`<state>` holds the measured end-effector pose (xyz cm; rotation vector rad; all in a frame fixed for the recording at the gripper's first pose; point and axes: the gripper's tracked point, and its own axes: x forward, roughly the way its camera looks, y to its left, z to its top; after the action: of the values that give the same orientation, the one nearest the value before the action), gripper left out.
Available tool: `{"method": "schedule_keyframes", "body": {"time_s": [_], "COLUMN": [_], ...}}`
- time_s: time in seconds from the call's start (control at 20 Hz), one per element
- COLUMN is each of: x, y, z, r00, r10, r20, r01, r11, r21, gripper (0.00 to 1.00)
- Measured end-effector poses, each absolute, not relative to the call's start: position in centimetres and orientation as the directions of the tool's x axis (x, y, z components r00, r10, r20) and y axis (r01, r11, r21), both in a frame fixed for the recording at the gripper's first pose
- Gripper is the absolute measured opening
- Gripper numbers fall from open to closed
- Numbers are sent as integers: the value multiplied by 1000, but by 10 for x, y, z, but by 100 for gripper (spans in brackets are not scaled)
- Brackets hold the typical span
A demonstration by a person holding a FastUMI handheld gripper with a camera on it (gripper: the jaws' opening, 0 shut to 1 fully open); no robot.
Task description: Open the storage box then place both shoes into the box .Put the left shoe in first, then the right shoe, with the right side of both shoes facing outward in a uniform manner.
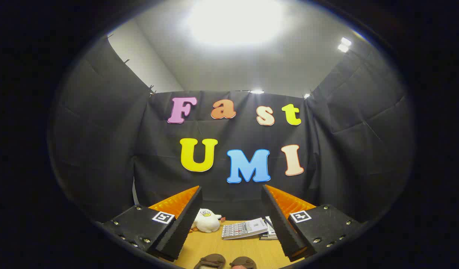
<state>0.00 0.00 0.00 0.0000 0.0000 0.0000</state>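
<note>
Two shoes [225, 261] lie between the spread, empty fingers [231, 224]; beyond, a plush duck [206, 220] left of booklets [245, 228].

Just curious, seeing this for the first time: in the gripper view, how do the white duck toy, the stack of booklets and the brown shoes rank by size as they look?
1. Stack of booklets, largest.
2. White duck toy.
3. Brown shoes: only their tips show between the open fingers of the hand-held gripper, so their rank is unsure.

A staged recording booth is being shown: black cloth walls [102, 149] are being hung around a wooden desk [229, 250], where a plush duck [206, 220] and stacked booklets [244, 228] are being displayed under ceiling lights [233, 22].
</note>
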Motion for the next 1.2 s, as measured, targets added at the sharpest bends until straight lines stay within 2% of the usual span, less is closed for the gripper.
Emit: {"method": "schedule_keyframes", "body": {"time_s": [0.9, 1.2], "x": [-1, -3], "y": [-11, 10], "z": [-27, -60], "r00": [998, 986], "r10": [-28, 89], "r20": [-63, -138], "r01": [30, -52], "r11": [999, 967], "r21": [29, 250], "gripper": [97, 97]}}
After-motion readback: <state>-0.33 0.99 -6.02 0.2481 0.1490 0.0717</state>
